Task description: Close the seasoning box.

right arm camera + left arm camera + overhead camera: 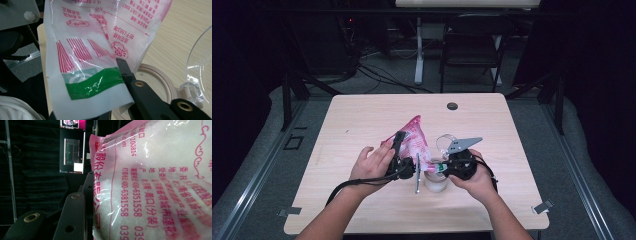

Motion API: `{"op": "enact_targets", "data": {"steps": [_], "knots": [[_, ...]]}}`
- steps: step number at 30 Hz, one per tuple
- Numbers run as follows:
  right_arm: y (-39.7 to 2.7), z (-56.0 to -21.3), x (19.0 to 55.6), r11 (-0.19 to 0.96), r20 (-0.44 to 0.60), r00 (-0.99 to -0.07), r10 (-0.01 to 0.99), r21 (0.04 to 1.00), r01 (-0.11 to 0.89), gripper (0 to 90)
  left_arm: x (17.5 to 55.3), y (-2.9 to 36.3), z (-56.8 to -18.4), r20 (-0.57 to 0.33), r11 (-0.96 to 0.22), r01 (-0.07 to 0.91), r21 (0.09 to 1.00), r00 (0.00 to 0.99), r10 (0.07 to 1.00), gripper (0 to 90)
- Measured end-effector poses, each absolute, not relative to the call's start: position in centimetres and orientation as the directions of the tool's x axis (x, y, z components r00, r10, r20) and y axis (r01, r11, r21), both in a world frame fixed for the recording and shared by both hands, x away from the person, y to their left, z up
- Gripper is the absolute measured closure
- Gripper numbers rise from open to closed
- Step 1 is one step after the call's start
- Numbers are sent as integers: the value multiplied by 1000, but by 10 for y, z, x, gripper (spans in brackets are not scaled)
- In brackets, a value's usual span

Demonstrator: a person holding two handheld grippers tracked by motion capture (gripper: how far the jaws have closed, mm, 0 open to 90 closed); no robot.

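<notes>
Gripping pink bag (414, 141): left gripper (398, 150) and right gripper (120, 82) both clamped on it, over jar (435, 181).

High view down over table (362, 115); both claw cameras close against shared pink bag (414, 140).

Far half of table (377, 107) open to me, bar small dark disc (452, 106) near far edge. Near centre crowded: pink bag (414, 140) held over jar (435, 181), clear lid (444, 142) raised behind. Flanks either side free.
</notes>
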State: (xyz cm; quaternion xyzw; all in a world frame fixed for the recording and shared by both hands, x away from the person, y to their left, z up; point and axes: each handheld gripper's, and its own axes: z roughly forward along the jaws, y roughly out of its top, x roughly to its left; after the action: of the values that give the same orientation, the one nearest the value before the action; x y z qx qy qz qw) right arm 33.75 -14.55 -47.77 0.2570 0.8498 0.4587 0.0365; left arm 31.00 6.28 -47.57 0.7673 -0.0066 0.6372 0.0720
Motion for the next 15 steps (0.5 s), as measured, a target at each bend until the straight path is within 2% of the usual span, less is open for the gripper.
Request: {"op": "enact_targets", "data": {"steps": [15], "knots": [[-146, -478, 338, 443, 174, -864, 473, 800, 404, 900, 310, 62, -475, 980, -990, -103, 98, 181, 78, 622]]}}
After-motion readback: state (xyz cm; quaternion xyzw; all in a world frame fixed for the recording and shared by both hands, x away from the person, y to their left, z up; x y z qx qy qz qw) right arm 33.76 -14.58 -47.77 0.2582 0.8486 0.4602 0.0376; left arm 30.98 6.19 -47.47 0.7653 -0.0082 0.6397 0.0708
